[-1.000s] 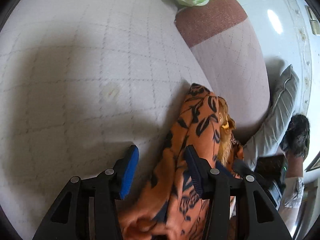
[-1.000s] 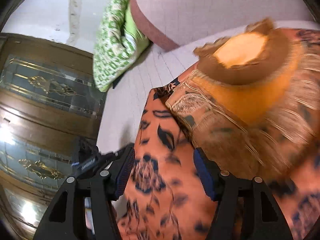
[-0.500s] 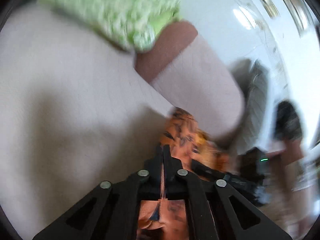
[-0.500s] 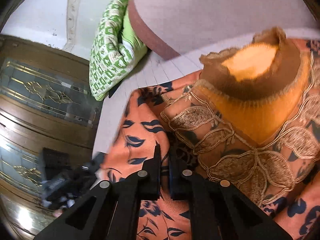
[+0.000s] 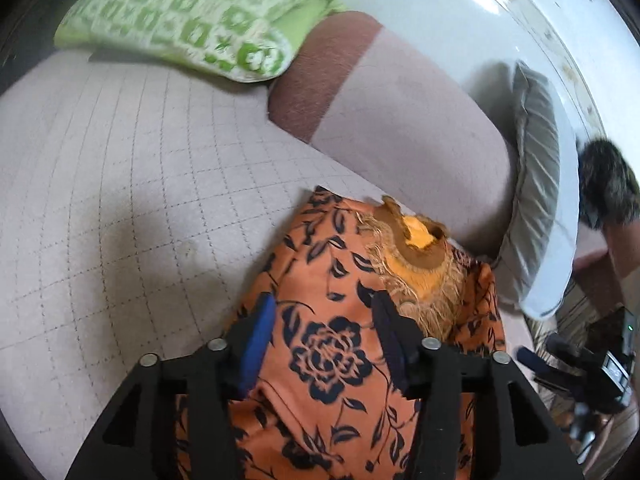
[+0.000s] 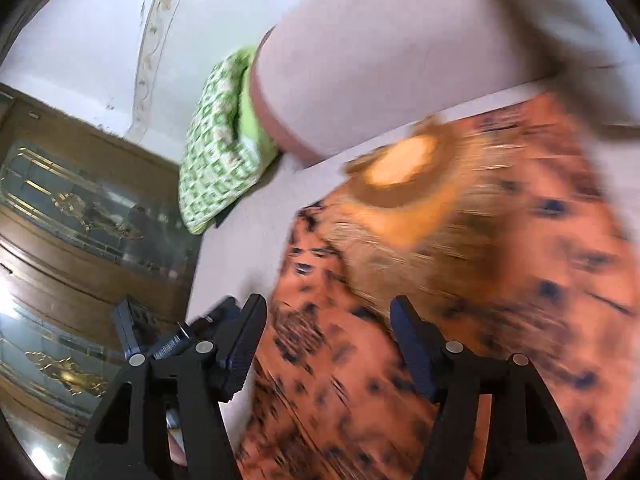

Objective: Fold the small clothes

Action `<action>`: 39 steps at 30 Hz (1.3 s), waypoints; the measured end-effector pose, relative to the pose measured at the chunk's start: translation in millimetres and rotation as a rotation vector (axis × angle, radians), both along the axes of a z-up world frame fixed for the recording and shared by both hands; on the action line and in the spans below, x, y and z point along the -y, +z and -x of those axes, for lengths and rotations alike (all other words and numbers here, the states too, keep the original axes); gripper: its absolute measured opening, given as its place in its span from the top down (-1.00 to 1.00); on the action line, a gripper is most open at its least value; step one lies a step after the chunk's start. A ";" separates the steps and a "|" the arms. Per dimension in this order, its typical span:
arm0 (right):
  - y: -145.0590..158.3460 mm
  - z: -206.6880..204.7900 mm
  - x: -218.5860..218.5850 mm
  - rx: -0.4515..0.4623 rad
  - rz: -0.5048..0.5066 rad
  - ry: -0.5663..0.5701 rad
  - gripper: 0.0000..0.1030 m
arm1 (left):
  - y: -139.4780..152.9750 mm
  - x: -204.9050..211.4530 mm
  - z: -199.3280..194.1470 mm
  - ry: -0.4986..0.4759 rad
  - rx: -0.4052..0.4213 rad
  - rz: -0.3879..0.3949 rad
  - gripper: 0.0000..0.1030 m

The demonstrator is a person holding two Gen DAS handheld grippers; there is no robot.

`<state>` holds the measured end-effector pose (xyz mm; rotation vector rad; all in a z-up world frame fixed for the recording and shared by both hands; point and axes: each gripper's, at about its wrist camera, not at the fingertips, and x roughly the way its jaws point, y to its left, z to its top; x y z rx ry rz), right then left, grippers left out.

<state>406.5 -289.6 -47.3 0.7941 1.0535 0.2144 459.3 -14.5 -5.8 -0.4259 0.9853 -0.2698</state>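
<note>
Orange floral garment (image 5: 332, 360) lies flat on the quilted sofa seat (image 5: 132, 184), right beneath both tools, set down for smoothing; left gripper (image 5: 324, 322) and right gripper (image 6: 326, 328) have just been opening, jaws spread, cloth untouched between them

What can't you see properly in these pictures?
- Orange flowered garment: its near end is cut off by the bottom edge and the left gripper in the left wrist view.
- Its pattern is smeared by motion blur in the right wrist view.
- Green cushion: its far end is cut off by the picture's edge.
</note>
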 end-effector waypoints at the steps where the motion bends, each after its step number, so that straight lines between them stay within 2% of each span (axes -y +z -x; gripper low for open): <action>1: 1.2 13.7 13.3 -0.014 0.014 -0.027 -0.31 | 0.2 0.6 0.5 -0.005 -0.002 -0.013 -0.10; 2: -0.9 27.6 29.0 -0.036 0.033 -0.060 -0.31 | 3.6 -2.7 5.0 -0.007 -0.003 -0.022 -0.10; 5: -14.4 64.9 61.2 -0.064 0.070 -0.128 -0.31 | -15.8 0.3 0.7 0.003 -0.055 -0.076 -0.07; 8: -29.2 60.5 82.6 -0.094 0.103 -0.155 -0.30 | -17.7 -3.5 -5.4 0.022 -0.074 -0.049 -0.07; 10: -26.4 42.8 90.9 -0.077 0.125 -0.132 -0.30 | -11.2 -1.6 -12.0 0.012 -0.047 -0.044 -0.12; 12: -25.4 14.6 92.9 -0.088 0.191 -0.102 -0.31 | -8.2 6.9 -29.4 -0.026 -0.029 -0.085 -0.15; 14: -28.0 -11.7 94.1 -0.094 0.246 -0.062 -0.31 | -12.6 13.2 -50.2 -0.035 -0.044 -0.082 -0.15; 17: -42.4 -50.0 90.5 -0.123 0.251 -0.031 -0.31 | -25.8 23.6 -84.1 -0.062 -0.114 -0.033 -0.15; 20: -60.9 -76.0 91.3 -0.151 0.329 -0.029 -0.29 | -27.8 33.8 -110.1 -0.063 -0.108 -0.102 -0.15; 22: -72.0 -86.2 98.8 -0.151 0.299 -0.043 -0.29 | -29.8 35.1 -128.2 -0.050 -0.102 -0.093 -0.15; 24: -79.7 -91.1 109.3 -0.153 0.280 -0.078 -0.29 | -39.8 40.6 -145.6 -0.077 -0.140 -0.075 -0.15; 26: -89.7 -94.8 118.5 -0.156 0.243 -0.093 -0.24 | -54.3 44.2 -158.7 -0.088 -0.198 -0.066 -0.05; 27: -97.6 -98.2 122.9 -0.183 0.234 -0.097 -0.10 | -60.3 44.6 -164.1 -0.080 -0.212 -0.055 0.09; 28: -102.5 -100.8 125.5 -0.198 0.243 -0.100 0.17 | -64.9 45.2 -167.7 -0.077 -0.223 -0.053 0.33; 29: -103.8 -101.9 125.2 -0.203 0.274 -0.096 0.27 | -66.1 45.2 -168.8 -0.058 -0.220 -0.089 0.51; 30: -102.9 -100.8 124.9 -0.201 0.284 -0.091 0.57 | -64.3 45.1 -170.2 -0.055 -0.216 -0.108 0.73; 31: -101.2 -99.9 124.7 -0.197 0.270 -0.083 0.78 | -61.3 44.0 -169.0 -0.060 -0.205 -0.103 0.77; 35: -71.8 -85.5 127.4 -0.127 0.296 -0.098 0.80 | -25.0 36.0 -149.9 -0.064 -0.060 -0.058 0.80; 37: -50.9 -73.1 125.0 -0.091 0.334 -0.099 0.81 | 1.1 24.3 -130.6 -0.062 0.000 -0.012 0.80; 39: -22.8 -50.4 120.0 -0.019 0.355 -0.092 0.81 | 28.4 14.1 -101.7 -0.075 0.088 -0.004 0.81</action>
